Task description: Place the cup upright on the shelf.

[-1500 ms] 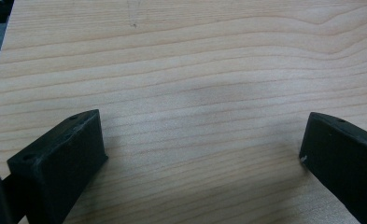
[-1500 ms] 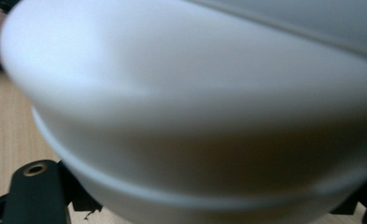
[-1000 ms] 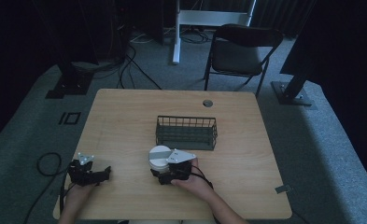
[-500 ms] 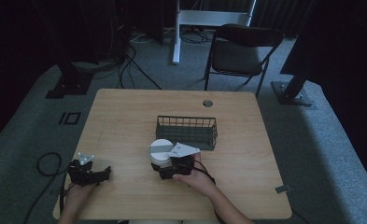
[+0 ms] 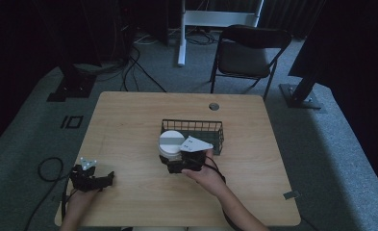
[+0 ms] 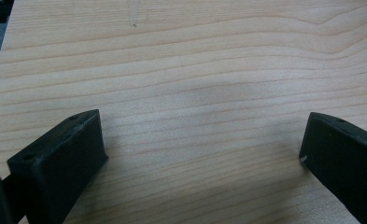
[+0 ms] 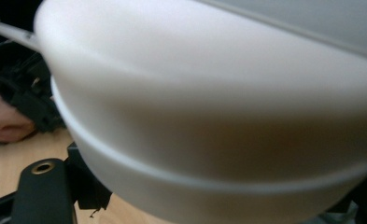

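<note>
The stack of white bowls (image 5: 171, 143) sits in the right claw (image 5: 176, 161), which pinches it at its near edge, above the counter (image 5: 129, 120). In the right claw's own view the bowls (image 7: 209, 112) loom close and pale, two nested rims showing one under the other; whether anything lies inside them cannot be told. Just beyond the right claw and touching or overlapping the bowls as seen from above stands a dark wire basket (image 5: 210, 127); through its mesh only the wooden counter shows. The person's right hand (image 5: 207, 172) grips the tool from the near side. Well apart to that claw's left, the left claw (image 5: 110, 177) rests low on the counter, its jaws spread wide over bare wood (image 6: 200, 107), pinching nothing.
</note>
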The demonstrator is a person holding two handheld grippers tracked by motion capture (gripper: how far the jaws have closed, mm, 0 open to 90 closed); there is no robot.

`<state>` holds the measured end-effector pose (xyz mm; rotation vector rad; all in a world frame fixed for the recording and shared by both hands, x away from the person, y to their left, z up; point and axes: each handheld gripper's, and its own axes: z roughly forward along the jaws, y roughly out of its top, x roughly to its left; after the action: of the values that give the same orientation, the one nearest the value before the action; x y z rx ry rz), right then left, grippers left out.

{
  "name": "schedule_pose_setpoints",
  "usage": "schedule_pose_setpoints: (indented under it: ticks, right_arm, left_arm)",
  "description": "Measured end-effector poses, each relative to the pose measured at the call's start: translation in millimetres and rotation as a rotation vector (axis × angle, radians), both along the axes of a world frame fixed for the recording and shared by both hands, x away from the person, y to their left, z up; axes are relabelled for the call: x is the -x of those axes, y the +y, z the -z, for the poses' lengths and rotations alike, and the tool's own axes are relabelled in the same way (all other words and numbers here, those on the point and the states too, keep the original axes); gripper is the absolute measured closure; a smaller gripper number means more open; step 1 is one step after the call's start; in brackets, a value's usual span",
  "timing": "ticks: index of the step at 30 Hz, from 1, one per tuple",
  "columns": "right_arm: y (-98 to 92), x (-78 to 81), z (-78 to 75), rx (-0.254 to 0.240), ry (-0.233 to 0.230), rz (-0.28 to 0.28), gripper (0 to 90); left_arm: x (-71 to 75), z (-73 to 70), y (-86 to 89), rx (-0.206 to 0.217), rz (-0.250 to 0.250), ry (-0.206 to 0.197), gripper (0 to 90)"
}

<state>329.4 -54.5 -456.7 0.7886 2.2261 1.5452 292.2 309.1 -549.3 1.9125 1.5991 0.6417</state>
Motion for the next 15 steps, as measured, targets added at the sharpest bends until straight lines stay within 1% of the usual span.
schedule_pose_setpoints:
  ticks: [1,4,7,8,9,10,12,13,14,15]
  right_arm:
    - [-1.0,-1.2,-2.3,0.000,0.001,0.001,18.7]
    - [-6.4,-6.6,-10.4,-0.010,-0.011,0.037,18.6]
    - [-10.1,-9.8,-14.1,-0.013,-0.014,0.045,18.6]
    - [-13.8,-12.2,-17.9,-0.021,-0.018,0.069,18.6]
    - [-13.8,-12.2,-17.9,-0.021,-0.018,0.069,18.6]
    - [-15.0,-13.1,-19.5,-0.015,-0.027,0.076,18.6]
    - [-19.0,-15.6,-23.6,-0.029,-0.028,0.101,18.6]
    - [-22.6,-17.7,-27.2,-0.025,-0.048,0.126,18.6]
    - [-24.4,-19.2,-28.6,-0.023,-0.049,0.141,18.6]
    - [-24.4,-19.2,-28.6,-0.023,-0.049,0.141,18.6]
  left_arm:
    - [0.0,0.0,0.0,0.000,0.000,0.000,0.2]
    - [0.0,0.1,-0.1,0.001,0.000,-0.001,0.2]
    - [0.0,0.0,-0.1,0.001,-0.001,0.000,0.2]
    - [0.0,0.0,0.0,0.000,0.000,0.000,0.2]
    - [0.0,0.1,-0.1,0.001,-0.001,-0.001,0.2]
    - [0.0,0.0,0.0,0.000,0.000,0.000,0.2]
    - [0.0,0.0,-0.1,0.001,-0.001,-0.001,0.2]
    - [0.0,0.0,-0.1,0.001,-0.001,-0.001,0.3]
    - [0.0,-0.1,0.1,0.000,0.001,0.001,0.2]
    - [0.0,-0.1,0.1,0.000,0.001,0.001,0.2]
